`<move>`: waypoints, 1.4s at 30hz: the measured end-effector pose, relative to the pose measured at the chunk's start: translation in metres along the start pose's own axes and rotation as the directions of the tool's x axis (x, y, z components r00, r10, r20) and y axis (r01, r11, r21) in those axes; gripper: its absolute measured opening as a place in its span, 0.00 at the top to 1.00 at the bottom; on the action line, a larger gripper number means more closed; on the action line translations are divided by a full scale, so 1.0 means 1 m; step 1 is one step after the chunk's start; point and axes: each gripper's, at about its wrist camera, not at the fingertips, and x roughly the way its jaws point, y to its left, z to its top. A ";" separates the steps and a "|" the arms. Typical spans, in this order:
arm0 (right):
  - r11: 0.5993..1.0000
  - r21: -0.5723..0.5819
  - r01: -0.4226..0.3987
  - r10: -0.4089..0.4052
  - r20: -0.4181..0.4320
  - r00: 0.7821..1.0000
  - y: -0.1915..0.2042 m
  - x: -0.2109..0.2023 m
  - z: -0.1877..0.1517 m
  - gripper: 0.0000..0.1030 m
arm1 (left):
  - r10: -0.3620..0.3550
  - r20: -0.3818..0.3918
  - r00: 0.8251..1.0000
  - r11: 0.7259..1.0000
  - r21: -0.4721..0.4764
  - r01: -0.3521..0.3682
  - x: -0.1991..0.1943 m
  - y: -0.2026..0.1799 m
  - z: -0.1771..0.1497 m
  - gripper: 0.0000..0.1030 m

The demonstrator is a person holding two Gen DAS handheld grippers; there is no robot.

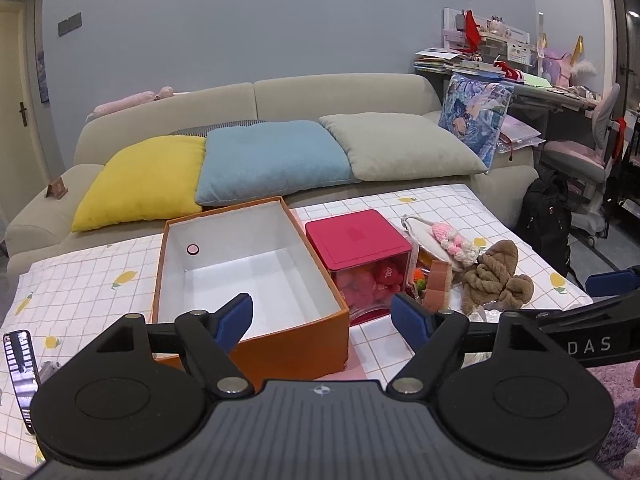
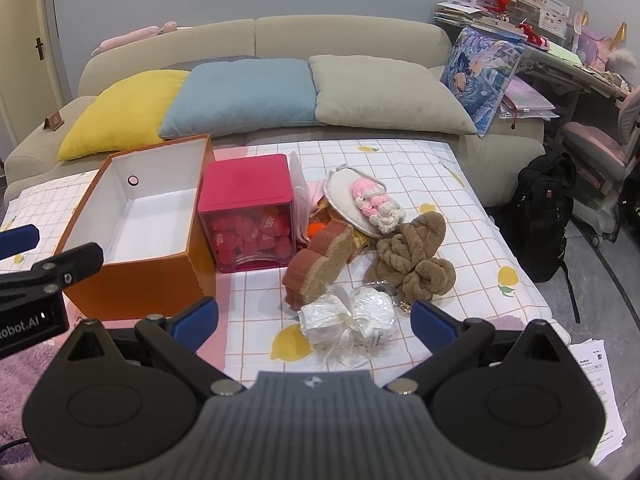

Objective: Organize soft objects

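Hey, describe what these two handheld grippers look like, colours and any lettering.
Both the left gripper and right gripper are matte black, with blue finger pads, round disc housings, silver pivot pins and ribbed grey bodies. White lettering marks their sides: "DAS", "Robot.AI".

**What you cannot see clearly from either wrist**

From your left wrist view, the red-lidded box point(image 1: 357, 240) and the brown sponge point(image 1: 437, 286) cover most of the soft pile; only a sliver of something orange and green point(image 1: 419, 276) shows between them. The phone point(image 1: 21, 364) is cut by the left edge. The white wrapped bundle point(image 2: 347, 316) appears only in your right wrist view, its label too small to read. Papers point(image 2: 602, 392) run off that view's right rim. The printing on the red pieces inside the box is blurred.
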 end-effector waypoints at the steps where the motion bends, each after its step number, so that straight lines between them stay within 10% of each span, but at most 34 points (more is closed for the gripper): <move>1: 1.000 -0.001 0.000 0.000 0.000 1.000 0.000 0.000 0.000 0.03 | -0.007 -0.001 1.000 1.000 -0.002 0.007 0.000 0.000 0.000 0.11; 42: 1.000 0.009 0.009 -0.008 -0.029 1.000 -0.003 0.003 -0.001 0.03 | -0.033 -0.090 0.995 0.999 -0.031 0.031 0.010 0.004 -0.003 0.18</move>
